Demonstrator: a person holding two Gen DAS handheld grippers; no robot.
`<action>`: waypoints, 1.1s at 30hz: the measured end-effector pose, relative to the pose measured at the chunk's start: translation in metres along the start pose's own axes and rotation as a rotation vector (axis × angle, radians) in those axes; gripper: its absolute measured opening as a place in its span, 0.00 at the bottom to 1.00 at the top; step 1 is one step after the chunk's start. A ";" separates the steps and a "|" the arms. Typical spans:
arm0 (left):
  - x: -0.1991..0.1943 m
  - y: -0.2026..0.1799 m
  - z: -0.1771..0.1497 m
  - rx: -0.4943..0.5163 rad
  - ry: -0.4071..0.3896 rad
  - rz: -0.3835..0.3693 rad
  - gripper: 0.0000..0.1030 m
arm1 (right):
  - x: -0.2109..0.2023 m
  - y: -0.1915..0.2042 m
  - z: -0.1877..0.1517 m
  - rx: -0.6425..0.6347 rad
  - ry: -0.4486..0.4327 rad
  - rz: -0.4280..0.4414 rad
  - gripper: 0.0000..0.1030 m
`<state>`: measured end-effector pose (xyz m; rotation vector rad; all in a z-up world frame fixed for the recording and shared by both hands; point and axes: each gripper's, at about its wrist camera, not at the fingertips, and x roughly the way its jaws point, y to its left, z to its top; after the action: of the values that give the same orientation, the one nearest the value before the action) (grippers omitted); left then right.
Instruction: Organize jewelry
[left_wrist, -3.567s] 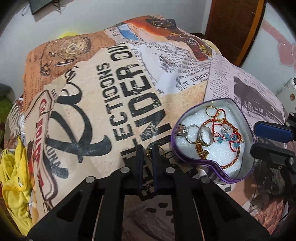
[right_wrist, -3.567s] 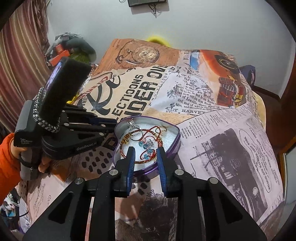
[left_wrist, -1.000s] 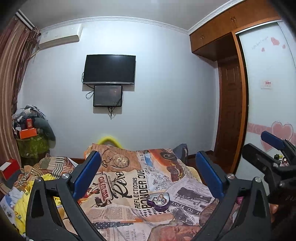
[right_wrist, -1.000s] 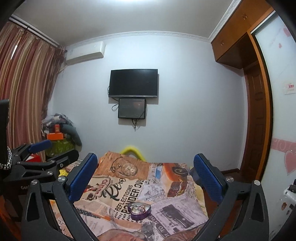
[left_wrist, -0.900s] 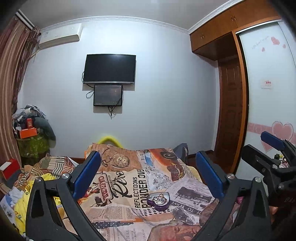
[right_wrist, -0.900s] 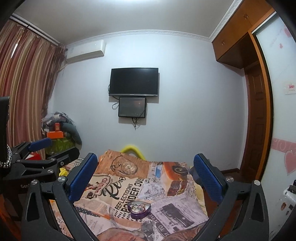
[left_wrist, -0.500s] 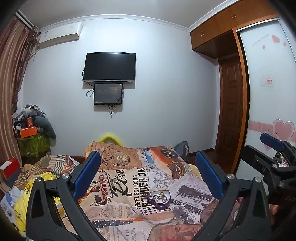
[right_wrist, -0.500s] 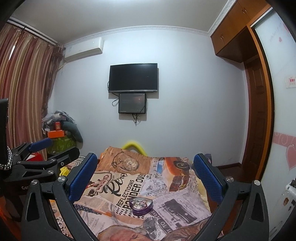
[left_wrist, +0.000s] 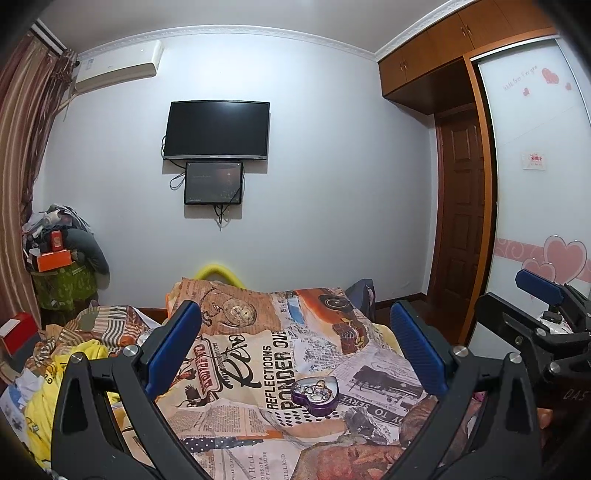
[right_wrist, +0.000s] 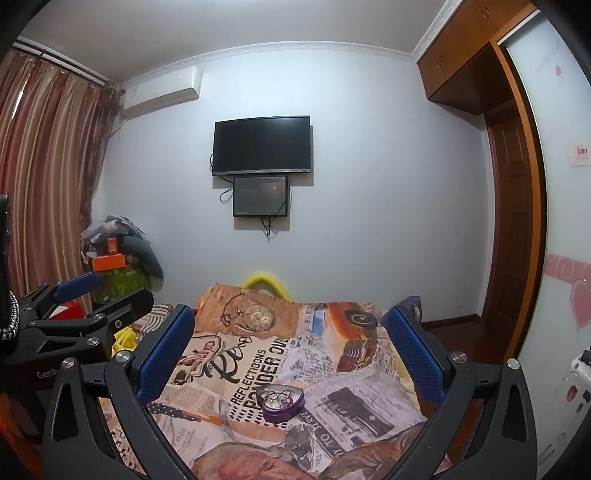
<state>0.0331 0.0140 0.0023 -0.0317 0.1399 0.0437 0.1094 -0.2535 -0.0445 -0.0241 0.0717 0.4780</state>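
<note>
The left gripper (left_wrist: 295, 343) and the right gripper (right_wrist: 293, 343) both have their jaws spread wide with nothing between the blue pads, each one filling the lower part of its own frame and pointing level into the room.

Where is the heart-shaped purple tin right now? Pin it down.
The heart-shaped purple tin lies on the newspaper-print bedspread, low and centre in both wrist views, just right of the "PONDER" lettering, far ahead of both open grippers.
</note>
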 end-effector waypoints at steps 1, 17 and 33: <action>0.000 0.000 0.000 0.001 0.000 0.000 1.00 | 0.000 0.000 0.000 0.001 0.002 -0.001 1.00; 0.010 0.000 -0.003 0.001 0.016 -0.002 1.00 | 0.005 -0.004 -0.003 0.009 0.022 -0.001 1.00; 0.015 -0.003 -0.004 0.001 0.040 -0.034 1.00 | 0.007 -0.008 -0.005 0.023 0.027 -0.005 1.00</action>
<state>0.0478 0.0114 -0.0032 -0.0335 0.1793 0.0088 0.1193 -0.2572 -0.0499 -0.0080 0.1042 0.4715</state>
